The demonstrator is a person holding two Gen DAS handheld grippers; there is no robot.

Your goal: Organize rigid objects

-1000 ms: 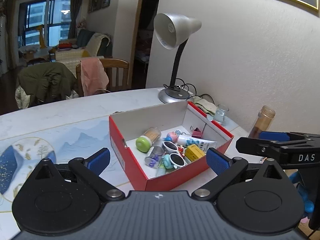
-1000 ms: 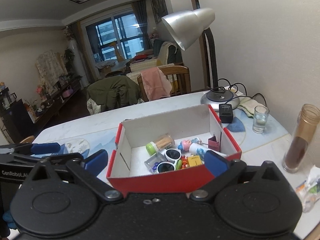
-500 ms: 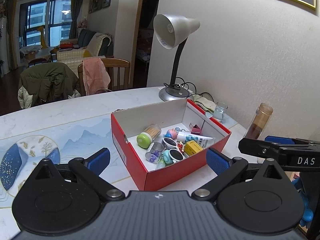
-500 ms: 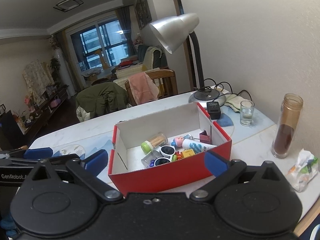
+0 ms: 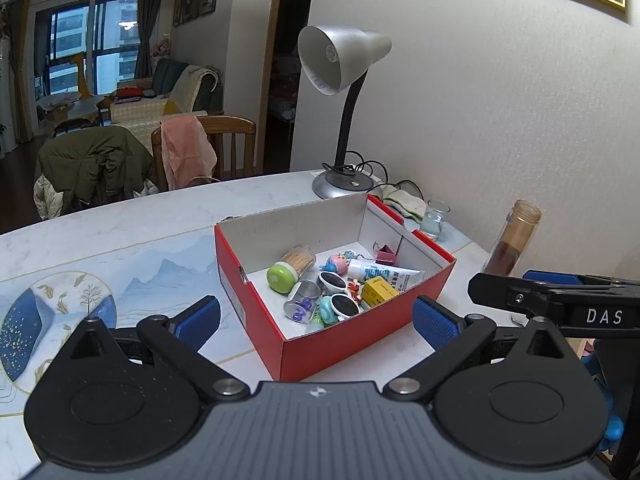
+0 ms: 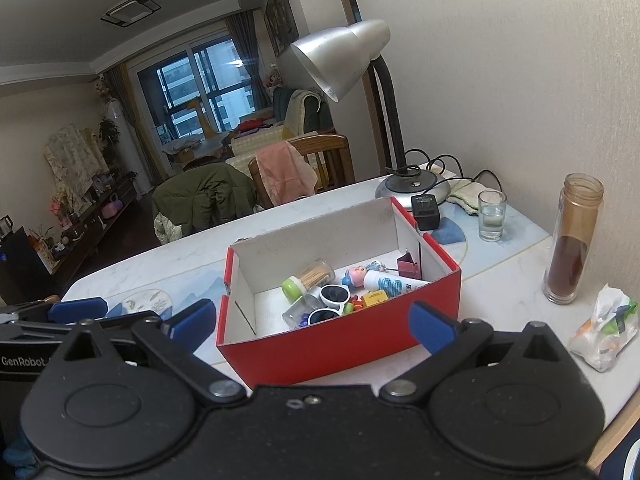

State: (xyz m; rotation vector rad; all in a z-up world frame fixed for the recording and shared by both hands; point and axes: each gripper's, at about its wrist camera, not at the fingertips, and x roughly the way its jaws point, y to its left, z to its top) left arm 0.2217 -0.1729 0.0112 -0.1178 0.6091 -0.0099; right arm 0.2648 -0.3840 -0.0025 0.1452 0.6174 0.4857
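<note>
Seen first through the left wrist camera: left gripper (image 5: 316, 318) low in the foreground, two blue ribbed pads wide apart and empty, matte black linkage behind. Beyond it, one red cardboard box (image 5: 360, 340), rectangular, open-topped, white inside, sitting on the marble-patterned desk (image 5: 120, 220) toward its right edge, near the wall. Inside the box, a loose heap of small hard things: one clear round toothpick jar (image 5: 298, 258) lying on its side with a glossy green lid, one white squeeze tube (image 5: 384, 274) with blue print, one yellow block-shaped carton (image 5: 378, 290), one pair of toy sunglasses (image 5: 338, 294) with two dark oval lenses, one clear plastic vial (image 5: 302, 300) with purple bits, one pink binder clip (image 5: 386, 254) at the far corner. Behind the box, one silver metal lamp (image 5: 344, 60) on a round base. At the right edge, the right gripper (image 5: 560, 300), black, side-on. Next, through the right wrist camera: right gripper (image 6: 312, 324) likewise spread wide, two blue pads, nothing between them, the red box (image 6: 360, 344) straight ahead just past the pads. Right of the box, one tall amber cylindrical bottle (image 6: 572, 240), one clear drinking glass (image 6: 492, 216) with water, one black power adapter (image 6: 426, 206), one crinkled plastic packet (image 6: 604, 332) at the desk's near right edge. At the left edge, the left gripper (image 6: 76, 312), its blue pads apart.
</note>
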